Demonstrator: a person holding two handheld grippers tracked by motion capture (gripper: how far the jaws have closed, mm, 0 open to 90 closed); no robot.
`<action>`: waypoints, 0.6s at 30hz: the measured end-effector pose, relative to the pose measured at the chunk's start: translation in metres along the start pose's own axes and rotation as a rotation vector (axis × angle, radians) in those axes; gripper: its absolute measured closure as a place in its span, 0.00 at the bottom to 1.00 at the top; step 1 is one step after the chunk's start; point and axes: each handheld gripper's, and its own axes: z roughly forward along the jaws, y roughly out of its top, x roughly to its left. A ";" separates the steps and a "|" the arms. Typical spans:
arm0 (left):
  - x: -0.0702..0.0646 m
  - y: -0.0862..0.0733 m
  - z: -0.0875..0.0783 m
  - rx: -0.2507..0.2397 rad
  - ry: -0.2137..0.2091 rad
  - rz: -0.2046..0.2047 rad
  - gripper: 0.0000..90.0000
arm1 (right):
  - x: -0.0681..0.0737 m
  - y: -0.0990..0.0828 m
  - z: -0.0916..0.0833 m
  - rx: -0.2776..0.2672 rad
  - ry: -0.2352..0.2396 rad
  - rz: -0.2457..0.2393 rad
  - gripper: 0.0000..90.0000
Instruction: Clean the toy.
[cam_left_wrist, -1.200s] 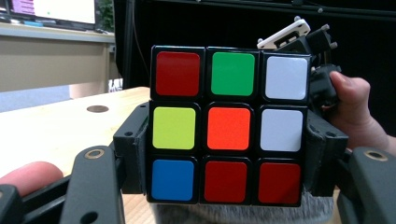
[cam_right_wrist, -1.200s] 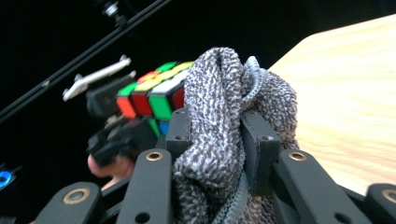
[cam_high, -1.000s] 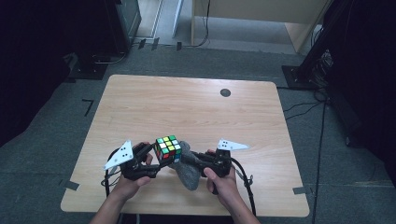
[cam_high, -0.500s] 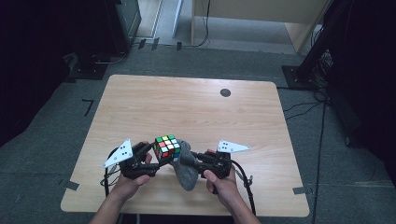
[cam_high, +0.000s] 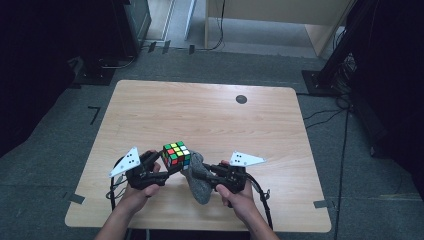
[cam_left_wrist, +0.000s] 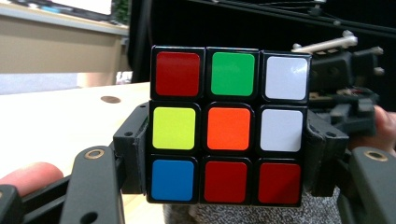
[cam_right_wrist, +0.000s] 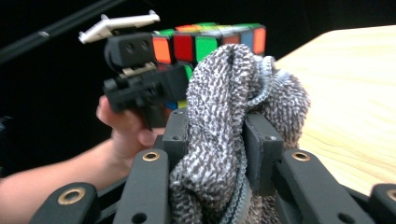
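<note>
A lab or studio: a bare wooden table (cam_high: 210, 115) on grey carpet, tape marks (cam_high: 93, 114), cables (cam_high: 320, 115) and dark equipment stands (cam_high: 332, 75)

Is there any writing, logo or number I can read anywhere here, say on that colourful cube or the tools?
None can be read: the cube shows plain colour stickers, the grey cloth is unmarked, and the grey plates carry dots, no letters.

The high view looks forward and down from above the person's side onto the whole counter (cam_high: 210, 120). Each claw camera sits low and very close: the left one faces the puzzle cube (cam_left_wrist: 229, 126), the right one faces the grey cloth (cam_right_wrist: 233, 121). All three views share cube and cloth.
</note>
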 end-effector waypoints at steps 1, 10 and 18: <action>0.001 0.000 0.000 0.006 0.019 -0.007 0.37 | -0.001 0.000 0.000 0.001 -0.013 -0.001 0.73; 0.004 -0.002 0.005 0.068 0.209 -0.013 0.37 | -0.004 0.003 -0.009 -0.062 -0.292 -0.094 0.43; -0.024 -0.013 0.020 0.155 0.245 0.304 0.37 | 0.003 0.010 -0.012 -0.135 -0.242 0.005 0.36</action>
